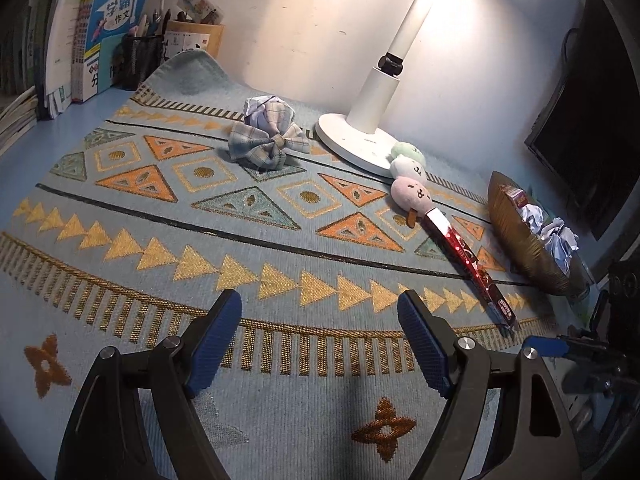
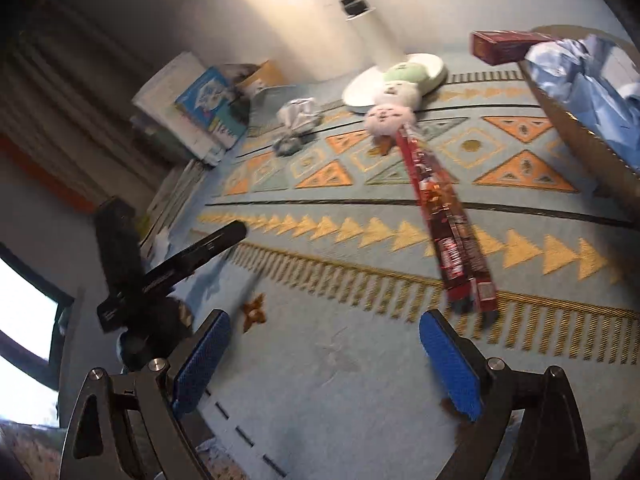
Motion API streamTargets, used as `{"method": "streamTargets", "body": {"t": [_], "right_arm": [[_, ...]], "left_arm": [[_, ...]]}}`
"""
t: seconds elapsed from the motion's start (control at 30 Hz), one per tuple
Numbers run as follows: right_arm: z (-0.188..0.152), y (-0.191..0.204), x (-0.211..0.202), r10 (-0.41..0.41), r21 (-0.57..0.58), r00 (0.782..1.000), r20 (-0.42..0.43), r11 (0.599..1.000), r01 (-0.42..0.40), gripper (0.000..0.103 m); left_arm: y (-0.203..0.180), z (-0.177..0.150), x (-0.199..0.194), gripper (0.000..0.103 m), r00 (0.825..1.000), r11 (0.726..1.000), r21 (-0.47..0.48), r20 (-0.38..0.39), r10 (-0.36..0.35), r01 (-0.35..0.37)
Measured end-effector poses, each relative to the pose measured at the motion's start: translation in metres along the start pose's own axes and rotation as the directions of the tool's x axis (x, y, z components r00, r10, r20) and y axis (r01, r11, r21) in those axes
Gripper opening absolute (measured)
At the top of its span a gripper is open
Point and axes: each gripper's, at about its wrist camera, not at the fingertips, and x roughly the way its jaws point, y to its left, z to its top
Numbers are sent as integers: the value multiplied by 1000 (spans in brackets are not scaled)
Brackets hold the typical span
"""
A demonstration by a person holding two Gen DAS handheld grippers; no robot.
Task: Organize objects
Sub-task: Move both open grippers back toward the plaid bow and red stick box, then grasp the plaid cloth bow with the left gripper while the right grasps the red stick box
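A long red snack strip (image 1: 472, 266) lies on the patterned blue mat (image 1: 200, 240), also in the right wrist view (image 2: 448, 220). A plush dango skewer (image 1: 410, 178) lies beside the lamp base, above the strip (image 2: 394, 96). A plaid bow (image 1: 264, 142) with crumpled paper (image 1: 260, 105) behind it sits mid-mat. A brown bowl (image 1: 520, 240) at right holds crumpled paper (image 1: 556, 236) and a small red box (image 1: 516, 196). My left gripper (image 1: 320, 332) is open and empty over the mat's near edge. My right gripper (image 2: 324, 356) is open and empty, just short of the strip's near end.
A white desk lamp (image 1: 372, 112) stands at the back. Books (image 1: 104, 32) and a mesh pen holder (image 1: 140, 60) stand back left. A dark monitor (image 1: 580, 120) is at right. The left gripper's body (image 2: 160, 268) shows left in the right wrist view.
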Motion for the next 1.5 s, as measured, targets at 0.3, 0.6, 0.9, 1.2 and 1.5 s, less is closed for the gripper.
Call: {"method": "streamTargets", "body": {"t": [0.3, 0.6, 0.9, 1.2, 1.5], "right_arm": [[10, 14, 7, -468, -62, 869, 158, 874, 482, 96], [60, -30, 51, -553, 3, 828, 94, 832, 555, 96], [59, -14, 63, -559, -81, 823, 100, 820, 567, 22], [20, 11, 37, -439, -16, 890, 126, 896, 444, 17], [5, 9, 45, -415, 10, 901, 130, 909, 417, 17]], "left_arm": [[14, 88, 29, 95, 991, 981, 140, 24, 129, -131], [30, 120, 119, 94, 977, 976, 120, -92, 194, -183], [24, 112, 116, 19, 986, 985, 134, -107, 124, -109], [-1, 30, 29, 18, 997, 999, 53, -81, 1, 3], [-24, 9, 18, 22, 992, 979, 161, -17, 129, -124]]}}
